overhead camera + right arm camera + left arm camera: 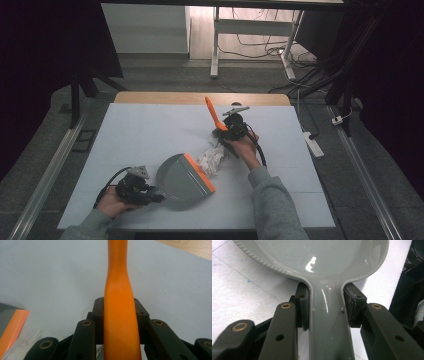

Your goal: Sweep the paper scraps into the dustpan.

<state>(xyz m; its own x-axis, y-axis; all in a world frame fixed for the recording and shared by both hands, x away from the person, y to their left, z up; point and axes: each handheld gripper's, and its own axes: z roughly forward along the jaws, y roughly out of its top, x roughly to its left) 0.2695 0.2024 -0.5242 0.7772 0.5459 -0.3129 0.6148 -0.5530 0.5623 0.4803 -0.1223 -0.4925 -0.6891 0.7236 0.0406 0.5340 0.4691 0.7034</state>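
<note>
Sweeping is the step in hand: the right gripper (231, 131) clamps the orange brush (214, 114) over the white scraps (211, 161) at the dustpan's orange lip, the left gripper (150, 195) pinches the dustpan (181, 177) handle, and next likely comes a short stroke inward

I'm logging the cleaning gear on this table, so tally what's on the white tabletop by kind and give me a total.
Grey plastic dustpan with an orange lip: 1
Brush with an orange handle: 1
Heap of white crumpled scraps: 1
Handheld black two-jaw grippers, left gripper and right gripper: 2
Total: 5
</note>
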